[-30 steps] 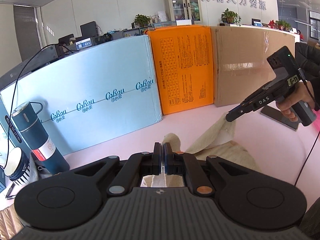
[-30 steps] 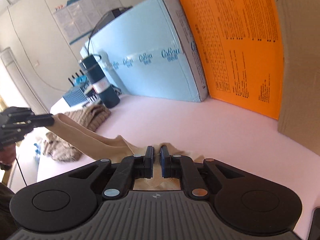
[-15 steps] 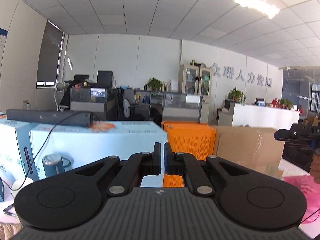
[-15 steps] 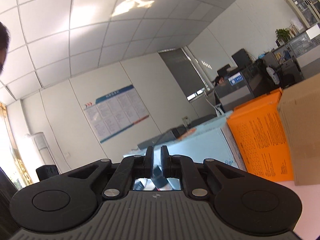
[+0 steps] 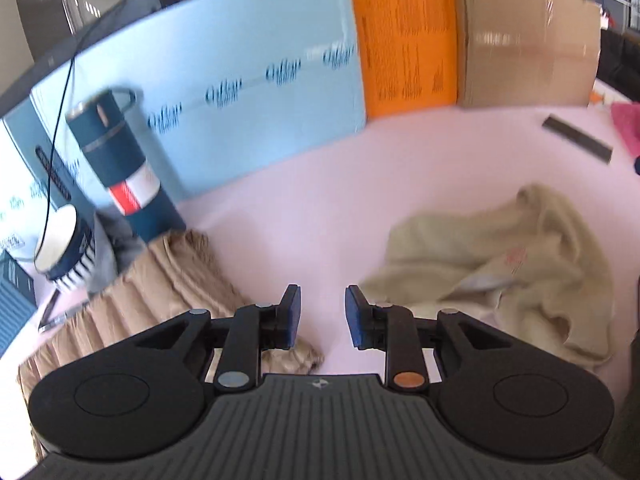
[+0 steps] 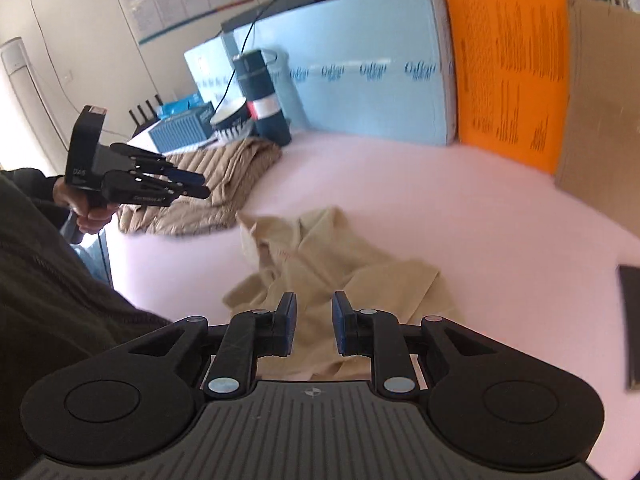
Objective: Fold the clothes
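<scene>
Left gripper point(image 5: 320, 316): fingers spread wide apart, nothing held, pointed down over bare pink table point(image 5: 320, 184). Right gripper point(image 6: 314, 324): fingers parted by a moderate gap, nothing held, poised above the cream garment point(image 6: 332, 256).

Cream garment: crumpled in a loose heap on the table, unfolded, to the right of the left gripper point(image 6: 192, 184) in the left wrist view point(image 5: 520, 256).

Tan ribbed garment point(image 5: 160, 280): bunched at the table's left edge, one end lying under the left finger, near the cream garment but apart from it.

Behind the ribbed garment: dark blue flask point(image 5: 120, 160) and white paper cup point(image 5: 64, 248). Along the far edge: light blue box point(image 5: 248, 80), orange box point(image 5: 404, 36), brown carton point(image 5: 524, 40). Left-hand views motion-blurred.
</scene>
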A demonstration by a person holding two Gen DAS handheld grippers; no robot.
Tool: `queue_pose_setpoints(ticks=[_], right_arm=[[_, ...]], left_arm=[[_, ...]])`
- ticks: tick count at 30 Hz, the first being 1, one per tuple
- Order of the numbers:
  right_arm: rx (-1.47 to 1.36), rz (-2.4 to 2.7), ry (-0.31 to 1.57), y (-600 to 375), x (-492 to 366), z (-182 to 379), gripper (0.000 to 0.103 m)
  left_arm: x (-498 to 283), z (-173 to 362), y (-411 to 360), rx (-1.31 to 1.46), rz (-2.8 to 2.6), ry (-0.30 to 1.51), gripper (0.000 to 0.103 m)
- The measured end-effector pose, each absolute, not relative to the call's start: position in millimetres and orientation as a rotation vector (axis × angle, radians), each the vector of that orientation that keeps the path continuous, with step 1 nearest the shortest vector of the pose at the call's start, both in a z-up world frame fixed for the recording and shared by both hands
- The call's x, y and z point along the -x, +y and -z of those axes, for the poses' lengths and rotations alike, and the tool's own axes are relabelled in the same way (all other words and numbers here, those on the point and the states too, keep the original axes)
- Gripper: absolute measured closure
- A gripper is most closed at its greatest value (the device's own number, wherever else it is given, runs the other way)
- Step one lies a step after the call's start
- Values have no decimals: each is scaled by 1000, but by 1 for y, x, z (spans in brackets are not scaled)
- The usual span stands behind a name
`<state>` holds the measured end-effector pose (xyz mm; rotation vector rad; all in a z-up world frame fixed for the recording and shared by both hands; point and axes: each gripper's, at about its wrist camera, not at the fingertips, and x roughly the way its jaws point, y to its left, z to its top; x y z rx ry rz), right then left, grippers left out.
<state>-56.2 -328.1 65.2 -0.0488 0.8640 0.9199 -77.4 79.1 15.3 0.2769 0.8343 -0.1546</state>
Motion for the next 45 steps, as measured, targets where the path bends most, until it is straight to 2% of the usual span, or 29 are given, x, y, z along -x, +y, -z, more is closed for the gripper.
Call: queue_pose_setpoints(ticks=[1,3,4,5,7,8,11,12,13,14,15,16,28,40,43,45], right_arm=[[59,-929,882,-323,64,-57,77],[79,-951,900,-315,81,-48,74],[71,-955,908,-312,86,-45,73],[62,-948,914,-311,90,-45,73],[65,-930,919,-311,97,-44,71],[72,-921,920,-312,101,-44,67],[91,-918,919,-313,112,-44,66],[100,-921,915,-311,114,-44,66],[115,-925,907,-308,116,-43,65],[139,-928,895,-304,118,-42,59],[175,-929,879,-299,121,-41,56],[212,-931,858,-294,124,-39,54],[695,-1014,576,-225,157,-1,55],[756,-930,556,-214,155,4,56],[765,-932,579,-212,155,10,62],[768,-937,599,-211,154,14,71]], left_arm=[[79,-4,77,-295,158,848,80],[84,14,71,-338,167,841,66],[84,20,67,-358,166,829,48],[83,25,64,-373,170,812,39],[78,31,57,-402,194,783,38],[75,34,54,-416,213,779,35],[64,43,47,-461,275,766,26],[60,48,45,-479,302,764,27],[57,51,43,-485,331,763,45],[54,53,42,-482,349,770,83],[52,54,40,-481,352,780,97],[52,51,40,-475,348,769,100],[70,30,49,-452,276,726,97],[82,34,52,-412,257,740,97],[81,37,51,-409,255,748,96],[81,38,50,-409,255,751,96]])
